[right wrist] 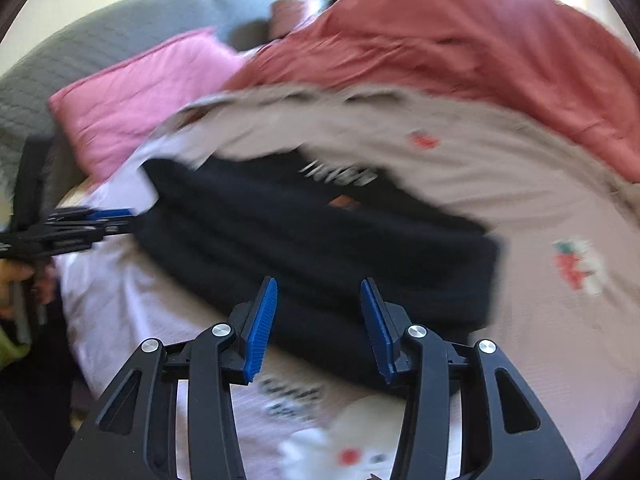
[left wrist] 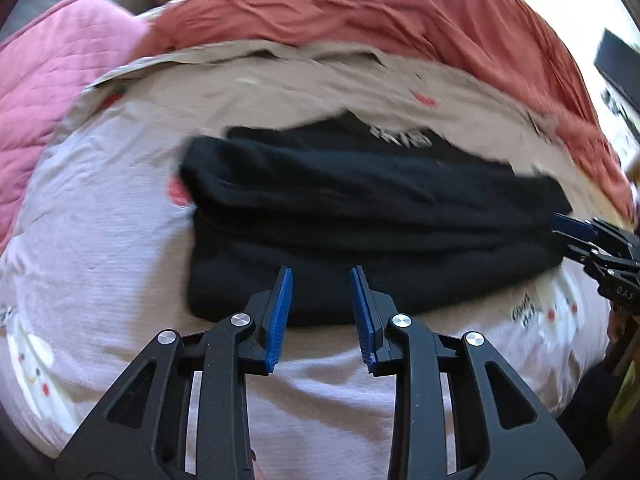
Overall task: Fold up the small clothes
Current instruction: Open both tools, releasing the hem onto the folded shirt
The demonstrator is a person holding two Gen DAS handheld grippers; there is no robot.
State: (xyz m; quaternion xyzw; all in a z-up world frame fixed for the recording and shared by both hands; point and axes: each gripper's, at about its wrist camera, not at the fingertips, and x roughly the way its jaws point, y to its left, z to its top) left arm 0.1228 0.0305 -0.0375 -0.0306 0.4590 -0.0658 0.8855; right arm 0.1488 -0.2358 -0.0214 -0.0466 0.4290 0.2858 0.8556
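Currently, black garment (left wrist: pixel 360 220) seen lying folded into band across printed bedsheet (left wrist: pixel 100 240). Left gripper (left wrist: pixel 322 276) held at near edge, jaws apart, nothing gripped. Right gripper (right wrist: pixel 318 286) likewise held spread at near edge, empty; likely positioned for next fold. Pink pillow (left wrist: pixel 48 72) noted left, rust blanket (left wrist: pixel 400 12) bunched behind, possibly crowding fold space.

Bare printed sheet (left wrist: pixel 100 240) flanks the black garment (left wrist: pixel 360 220); red duvet (left wrist: pixel 400 12) blocks behind.
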